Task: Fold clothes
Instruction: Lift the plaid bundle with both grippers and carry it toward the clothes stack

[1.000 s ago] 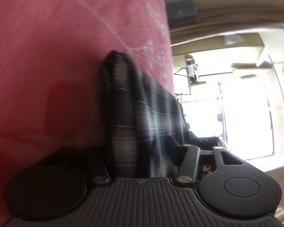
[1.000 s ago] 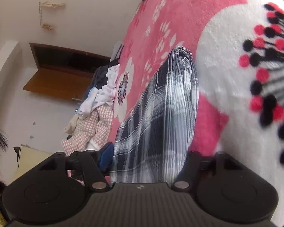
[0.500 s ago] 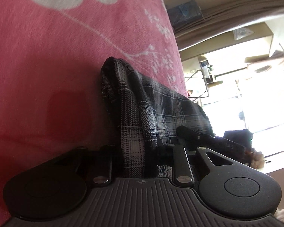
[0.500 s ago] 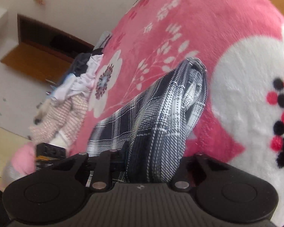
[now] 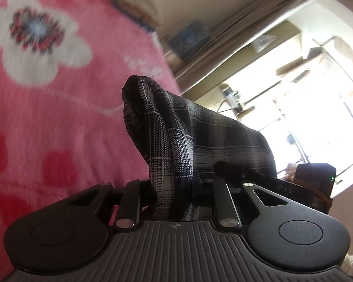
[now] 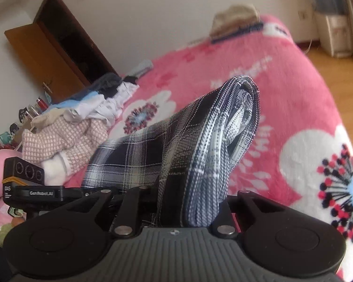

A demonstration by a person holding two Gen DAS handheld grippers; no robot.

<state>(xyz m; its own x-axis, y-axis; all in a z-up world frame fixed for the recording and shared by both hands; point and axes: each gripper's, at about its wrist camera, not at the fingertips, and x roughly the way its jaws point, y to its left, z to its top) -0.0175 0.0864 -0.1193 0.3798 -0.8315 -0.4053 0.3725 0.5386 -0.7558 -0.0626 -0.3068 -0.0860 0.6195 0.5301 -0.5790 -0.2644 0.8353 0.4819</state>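
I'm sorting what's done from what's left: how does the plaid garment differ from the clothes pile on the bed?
The plaid garment is dark checked cloth, one piece, held up off the pink blanket. The clothes pile is mostly pale, many jumbled pieces, resting on the blanket near its far edge. Both are still unfolded.

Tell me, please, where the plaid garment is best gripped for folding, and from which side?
Grip the plaid garment at its bunched edge, coming from the near side, as the left gripper and right gripper do now: the cloth spans straight between them.

Bunched dark plaid garment (image 5: 176,141), pinched at both ends
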